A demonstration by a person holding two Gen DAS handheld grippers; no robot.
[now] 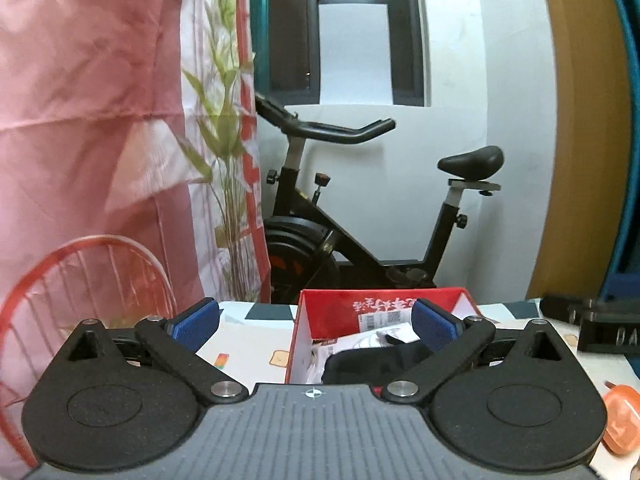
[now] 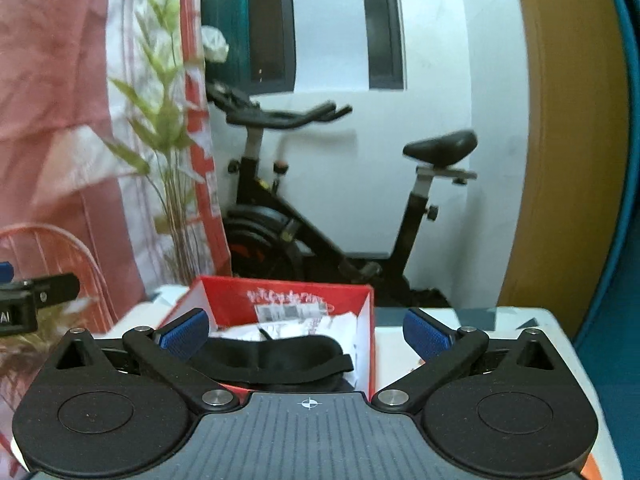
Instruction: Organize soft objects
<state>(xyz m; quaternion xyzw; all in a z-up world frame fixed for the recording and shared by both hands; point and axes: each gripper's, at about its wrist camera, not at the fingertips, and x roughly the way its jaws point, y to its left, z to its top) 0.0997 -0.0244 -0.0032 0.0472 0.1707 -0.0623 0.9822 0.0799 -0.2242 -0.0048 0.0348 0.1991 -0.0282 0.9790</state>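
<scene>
Both grippers hover over a table (image 2: 516, 320) with their blue pads spread wide and nothing between them. Ahead of the left gripper (image 1: 316, 326), a red box (image 1: 306, 332) stands open on the patterned tablecloth (image 1: 248, 344), slightly to the right of that gripper's centre. Inside lie white packets (image 1: 384, 334) and a black fabric item (image 1: 372, 362) (a strap or mask, hard to tell which) resting on top near the box's near edge. From the right gripper (image 2: 306, 334), the same box (image 2: 288, 300) sits directly between the pads, and the black fabric item (image 2: 276, 358) stretches across its opening. An orange object (image 1: 622, 420) lies on the table at the near right of the left view, well apart from the box. Beyond the table stands an exercise bike (image 1: 360, 216) against a white wall, with a pink curtain (image 1: 88, 120) and a red wire chair (image 1: 80, 276) to the left.
</scene>
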